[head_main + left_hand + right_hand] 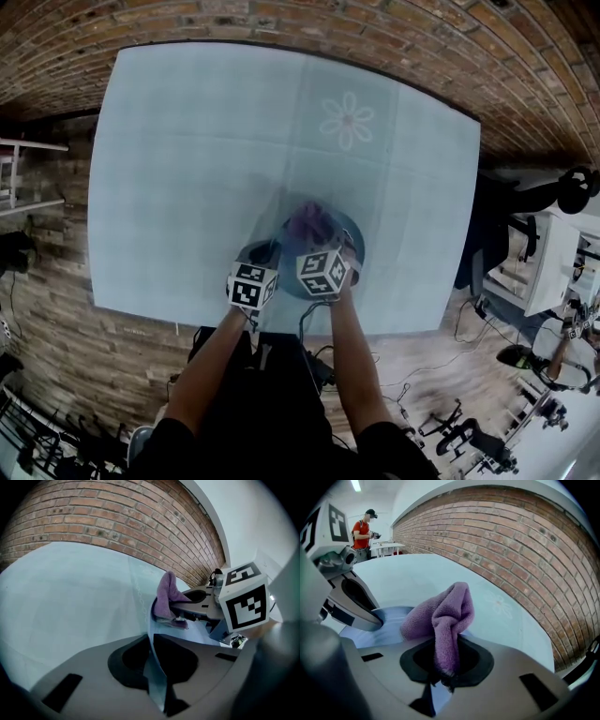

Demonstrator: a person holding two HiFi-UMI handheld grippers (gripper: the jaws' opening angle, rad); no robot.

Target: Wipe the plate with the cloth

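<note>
The left gripper has its jaws pressed together on the rim of the blue plate. In the left gripper view the plate's thin edge runs straight up through the gap between the two jaws, one jaw on each face. The dish spreads away ahead of the tips and to their right.

The right gripper pinches the purple cloth. In the right gripper view a fold of the cloth is nipped between the closed jaws and rises just ahead of the tips in a bunched hump. Its other end sags to the left of the tips and down onto the plate's pale blue face.

Seen from the left gripper, the cloth stands on the plate's inner face, ahead of that gripper's tips and slightly to the right. The right gripper's jaws reach in behind the cloth from the right.

In the head view the two grippers sit side by side, close together, by the near edge of the light blue table. The plate lies just beyond and beneath them, more under the right one, and the cloth shows as a purple blur just ahead of the right gripper. Whether the plate rests flat on the table or is tipped up off it cannot be told. A white flower print lies on the table well beyond both grippers' tips.
</note>
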